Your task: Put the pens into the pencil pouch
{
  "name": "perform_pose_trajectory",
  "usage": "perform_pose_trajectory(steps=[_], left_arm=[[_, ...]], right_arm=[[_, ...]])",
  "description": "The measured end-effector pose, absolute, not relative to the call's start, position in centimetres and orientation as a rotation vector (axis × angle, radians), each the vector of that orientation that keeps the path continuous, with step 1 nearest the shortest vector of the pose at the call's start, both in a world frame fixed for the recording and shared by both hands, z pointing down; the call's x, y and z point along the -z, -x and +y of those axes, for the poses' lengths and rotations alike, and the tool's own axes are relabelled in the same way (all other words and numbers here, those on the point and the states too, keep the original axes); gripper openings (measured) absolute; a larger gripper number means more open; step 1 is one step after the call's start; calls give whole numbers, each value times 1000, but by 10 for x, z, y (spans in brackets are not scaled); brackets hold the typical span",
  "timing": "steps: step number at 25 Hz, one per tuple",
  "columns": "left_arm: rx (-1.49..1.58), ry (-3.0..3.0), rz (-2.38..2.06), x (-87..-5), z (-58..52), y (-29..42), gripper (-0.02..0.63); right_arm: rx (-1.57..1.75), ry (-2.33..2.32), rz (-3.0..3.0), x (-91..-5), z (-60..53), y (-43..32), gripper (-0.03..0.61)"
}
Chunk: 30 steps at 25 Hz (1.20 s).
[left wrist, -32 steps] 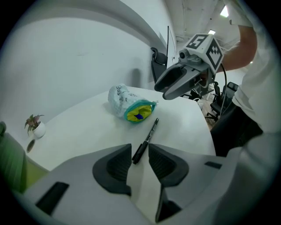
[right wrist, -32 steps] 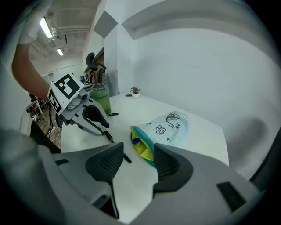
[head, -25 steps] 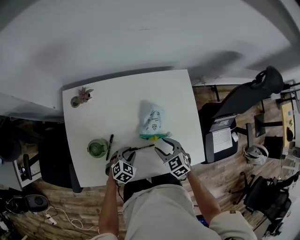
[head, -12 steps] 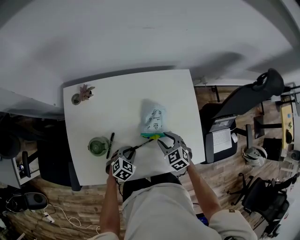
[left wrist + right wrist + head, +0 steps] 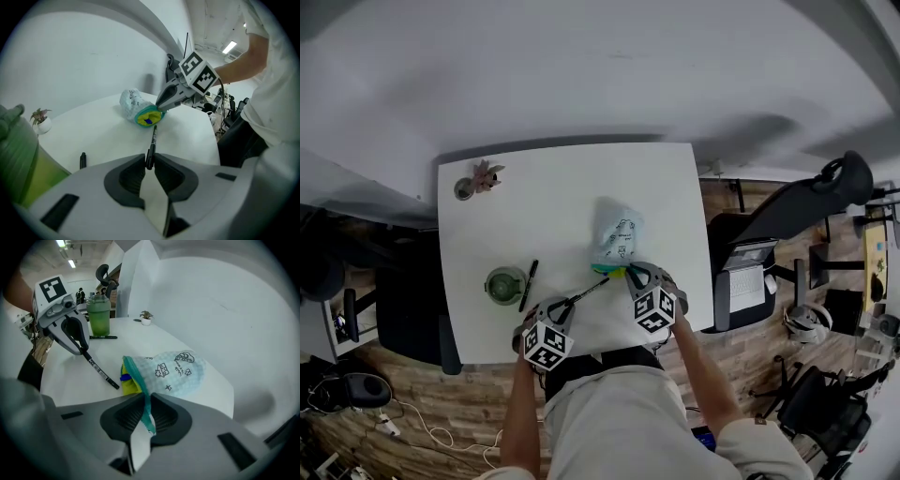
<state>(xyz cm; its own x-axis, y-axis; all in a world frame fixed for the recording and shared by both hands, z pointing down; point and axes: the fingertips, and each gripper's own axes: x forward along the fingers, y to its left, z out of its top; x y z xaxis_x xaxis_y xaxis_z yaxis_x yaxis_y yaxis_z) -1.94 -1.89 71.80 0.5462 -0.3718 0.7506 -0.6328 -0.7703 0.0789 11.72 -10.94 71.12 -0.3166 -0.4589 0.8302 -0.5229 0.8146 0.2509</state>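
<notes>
Since a moment before, the right gripper [image 5: 630, 273] had come in to the mouth of the pencil pouch [image 5: 617, 234]. Its jaws had just been closing, and now they were pinched tight on the edge of that mouth. The left gripper [image 5: 149, 164] had hardly moved. Its jaws had just been closing too, and they were clamped on the back end of a black pen [image 5: 152, 143].

The pouch lay on the white table [image 5: 553, 197], with its mouth facing the person and its shut end away from them. Yellow lining showed inside the mouth, with a bit of something blue that was too small to name.

The held pen was the thing that mattered most. It stuck out straight from the left gripper, and its long line ran right at the open mouth. Its tip was just beside the yellow lining and did not look to be inside yet. It could not be told if the tip touched the pouch. The next move would likely be a push along the pen's own length while the right gripper held the mouth.

A second pen [image 5: 528, 284] lay flat on the table just beside the green cup [image 5: 504, 284]. It was on the left side, so the left gripper was nearer to it
</notes>
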Motion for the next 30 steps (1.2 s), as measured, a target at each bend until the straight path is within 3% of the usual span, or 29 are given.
perform_pose_trajectory(steps=[10,30], left_arm=[[-919,-2412,-923,-695,-6,34,51],[-707,-2431,-1028,-659,-21,37,48]], right_arm=[[-316,-755,-2056,-686,-99,-99,34],[-473,-794,-2175,-656,-99,-73,29]])
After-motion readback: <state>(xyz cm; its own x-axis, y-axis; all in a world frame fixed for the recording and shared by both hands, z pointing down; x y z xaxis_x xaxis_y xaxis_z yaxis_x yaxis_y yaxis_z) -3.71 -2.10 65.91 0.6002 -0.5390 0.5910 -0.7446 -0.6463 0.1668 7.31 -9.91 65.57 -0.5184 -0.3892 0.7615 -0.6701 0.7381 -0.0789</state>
